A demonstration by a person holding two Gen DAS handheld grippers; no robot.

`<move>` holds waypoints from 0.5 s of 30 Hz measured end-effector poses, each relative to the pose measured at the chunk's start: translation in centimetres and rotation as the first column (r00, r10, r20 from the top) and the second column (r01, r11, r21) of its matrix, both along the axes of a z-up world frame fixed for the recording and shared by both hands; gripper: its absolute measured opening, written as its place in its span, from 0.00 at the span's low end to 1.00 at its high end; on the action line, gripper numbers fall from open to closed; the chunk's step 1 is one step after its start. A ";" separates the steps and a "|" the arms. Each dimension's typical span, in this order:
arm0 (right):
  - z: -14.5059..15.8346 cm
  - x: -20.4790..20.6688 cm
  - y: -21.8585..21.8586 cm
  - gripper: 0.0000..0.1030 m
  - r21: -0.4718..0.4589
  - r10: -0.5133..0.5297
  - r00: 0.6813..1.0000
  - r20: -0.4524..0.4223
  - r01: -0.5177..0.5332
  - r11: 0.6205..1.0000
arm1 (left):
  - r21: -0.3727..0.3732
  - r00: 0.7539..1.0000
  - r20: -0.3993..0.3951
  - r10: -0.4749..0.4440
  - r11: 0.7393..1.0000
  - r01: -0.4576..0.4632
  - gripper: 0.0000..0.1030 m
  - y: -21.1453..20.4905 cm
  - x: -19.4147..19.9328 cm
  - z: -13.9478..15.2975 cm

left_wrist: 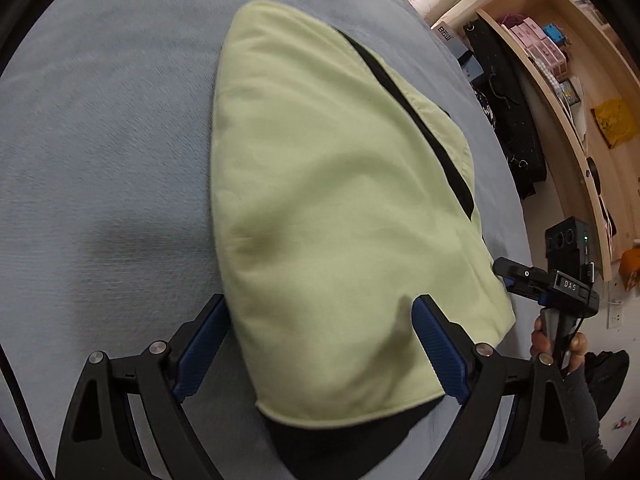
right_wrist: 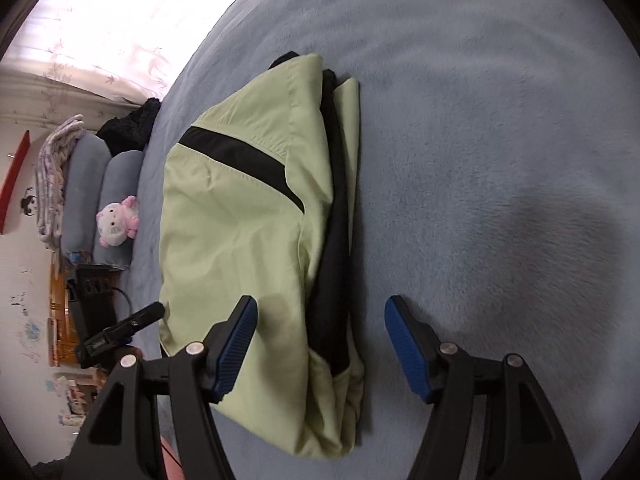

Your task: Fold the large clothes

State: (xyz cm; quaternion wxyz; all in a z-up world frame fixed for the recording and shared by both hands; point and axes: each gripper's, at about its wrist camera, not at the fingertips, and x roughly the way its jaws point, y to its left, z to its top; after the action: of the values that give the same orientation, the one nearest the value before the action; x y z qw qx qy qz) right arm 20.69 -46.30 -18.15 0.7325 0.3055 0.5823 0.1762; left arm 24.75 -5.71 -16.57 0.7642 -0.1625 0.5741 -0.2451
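Showing black lining (right_wrist: 334, 240): right view

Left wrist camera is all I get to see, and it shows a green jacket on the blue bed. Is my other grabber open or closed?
Observer: The right gripper is open, its jaws wide apart above the near end of the green jacket.
Operator: What does the jacket's side look like from over there?
Observer: Along the folded edge, a black lining is sandwiched between green layers.
Operator: Is there anything fun near the bed?
Observer: Yes, a pink and white plush toy sits by a blue-grey pillow at the far end.
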 end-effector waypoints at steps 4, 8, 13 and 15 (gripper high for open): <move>-0.8 1.1 0.8 0.65 0.055 0.028 1.000 0.010 -0.029 0.998 | -0.026 1.000 0.005 -0.015 1.000 0.016 0.90 -0.9 0.3 -1.1; -1.5 2.2 1.8 0.66 0.108 0.053 0.998 0.035 -0.056 0.993 | -0.035 0.999 0.031 -0.016 0.999 0.017 0.95 -1.7 0.7 -1.5; -2.3 3.9 3.3 0.66 0.157 0.082 0.994 0.079 -0.093 0.983 | -0.052 0.999 0.043 -0.002 0.999 0.005 0.98 -2.2 1.4 -1.7; -2.5 4.3 3.8 0.64 0.171 0.078 0.993 0.091 -0.092 0.981 | -0.061 0.999 0.041 0.001 0.998 0.001 0.98 -1.9 1.6 -1.8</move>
State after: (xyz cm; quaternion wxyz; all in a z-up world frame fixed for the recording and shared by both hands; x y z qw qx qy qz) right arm 24.95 -42.54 -20.64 0.7186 0.3357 0.5457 0.2704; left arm 26.30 -7.62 -18.37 0.7705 -0.1807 0.5505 -0.2657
